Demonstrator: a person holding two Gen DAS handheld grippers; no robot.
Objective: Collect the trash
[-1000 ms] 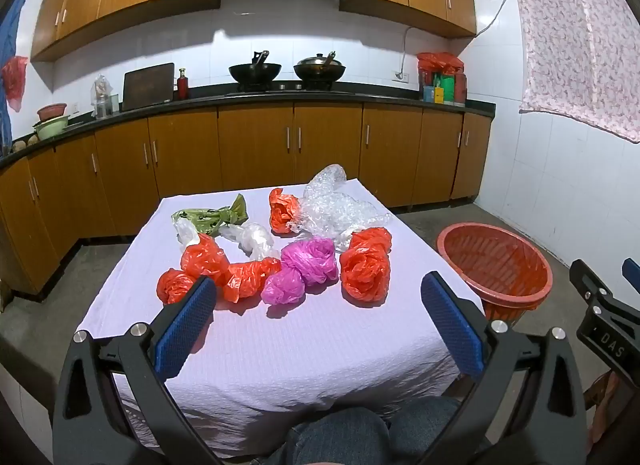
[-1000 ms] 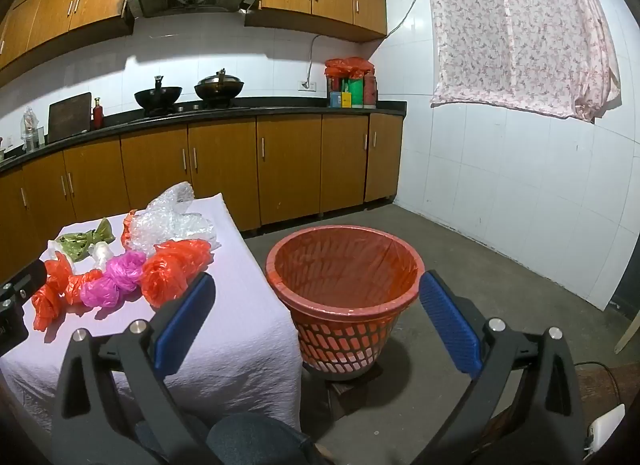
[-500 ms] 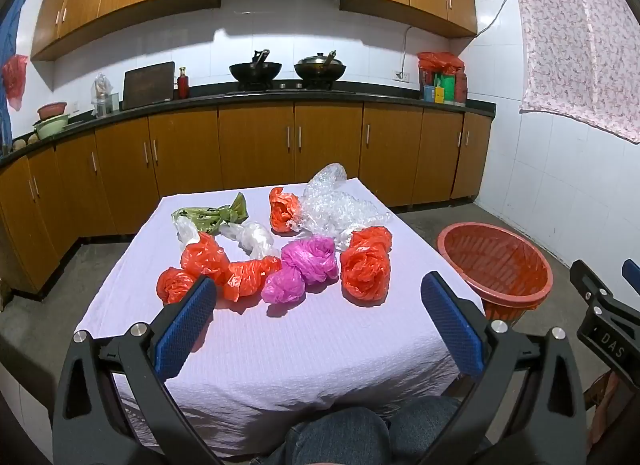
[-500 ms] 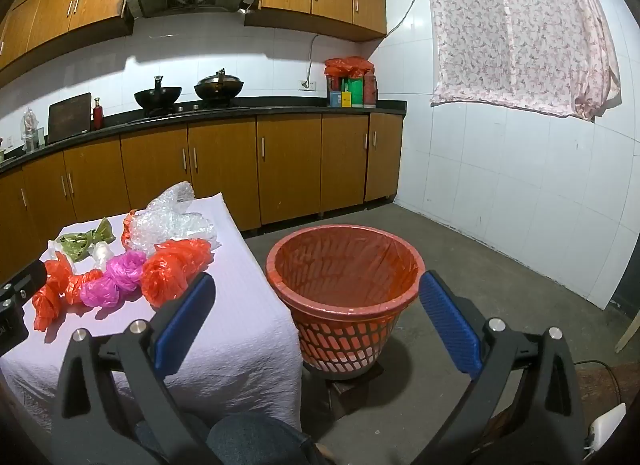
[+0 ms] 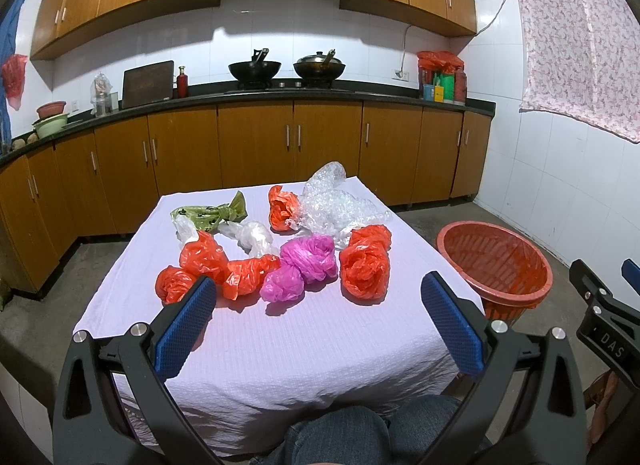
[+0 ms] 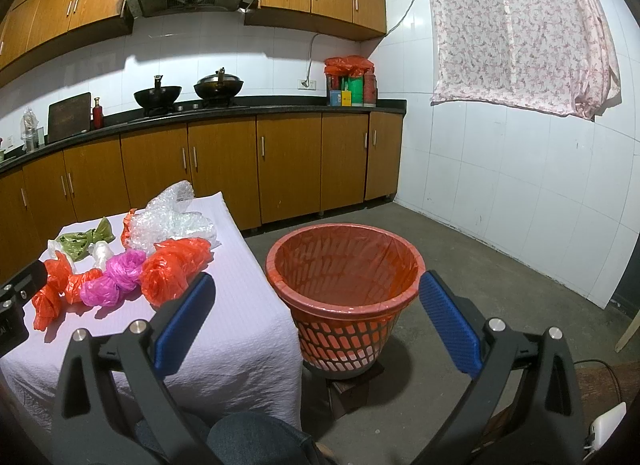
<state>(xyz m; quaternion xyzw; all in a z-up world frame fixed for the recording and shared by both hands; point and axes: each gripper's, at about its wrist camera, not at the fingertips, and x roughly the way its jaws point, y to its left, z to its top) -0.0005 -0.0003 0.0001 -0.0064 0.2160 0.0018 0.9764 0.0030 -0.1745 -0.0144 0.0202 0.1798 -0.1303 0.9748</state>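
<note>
Crumpled plastic bags, orange (image 5: 365,267), pink (image 5: 306,261), white (image 5: 252,235) and green (image 5: 212,215), lie with a clear bubble-wrap sheet (image 5: 334,207) on the white-clothed table (image 5: 280,345). Just beside the table stands the orange plastic basket (image 6: 346,277) with its orange liner. The left gripper (image 5: 318,315) is wide open above the table's near edge, holding nothing. The right gripper (image 6: 316,315) is also wide open, before the basket.

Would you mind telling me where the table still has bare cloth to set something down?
The near strip of the table, between the plastic bags and the front edge, is bare. The far left corner behind the green bag is free too. The middle is crowded: red bags, the pink bag and bubble wrap lie close together.
</note>
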